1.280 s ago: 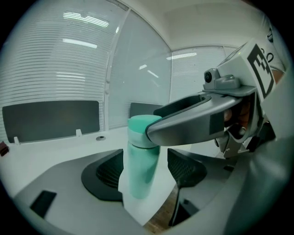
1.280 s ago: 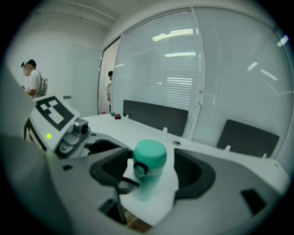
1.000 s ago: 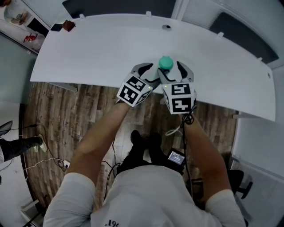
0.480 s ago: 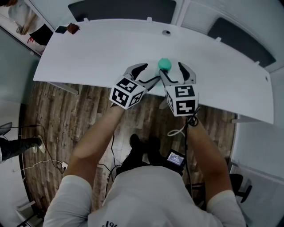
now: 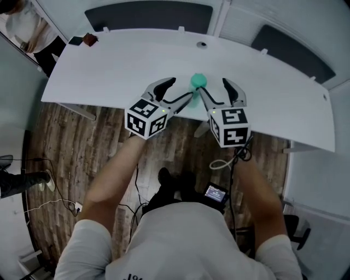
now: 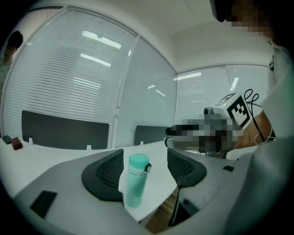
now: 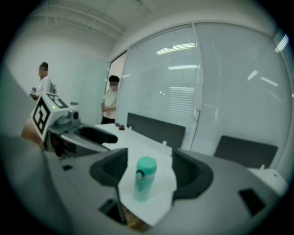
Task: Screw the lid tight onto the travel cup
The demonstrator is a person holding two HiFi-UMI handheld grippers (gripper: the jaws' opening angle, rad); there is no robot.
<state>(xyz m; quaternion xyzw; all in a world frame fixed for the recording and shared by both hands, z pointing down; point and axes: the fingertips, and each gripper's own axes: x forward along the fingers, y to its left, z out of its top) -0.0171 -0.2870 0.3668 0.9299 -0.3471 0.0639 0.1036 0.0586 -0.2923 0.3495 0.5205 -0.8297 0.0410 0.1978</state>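
Observation:
The teal travel cup [image 5: 198, 82] stands upright near the front edge of the white table [image 5: 109, 71], its lid [image 6: 138, 161] sitting on top. My left gripper [image 5: 178, 91] is open just left of the cup and does not touch it. My right gripper [image 5: 216, 89] is open just right of it, also apart from it. In the left gripper view the cup [image 6: 136, 180] shows past the wide-apart jaws of the left gripper [image 6: 146, 170]. The right gripper view shows the cup [image 7: 145, 178] the same way beyond the right gripper [image 7: 150, 172].
A small dark red object [image 5: 89, 39] lies at the table's far left corner, and a round grommet [image 5: 202, 45] sits at the back middle. Dark chair backs [image 5: 147, 15] stand behind the table. Two people [image 7: 110, 101] stand at the far left of the room.
Both grippers have drawn back from the cup toward me and spread a little apart. The cup stands free on the table in the same spot.

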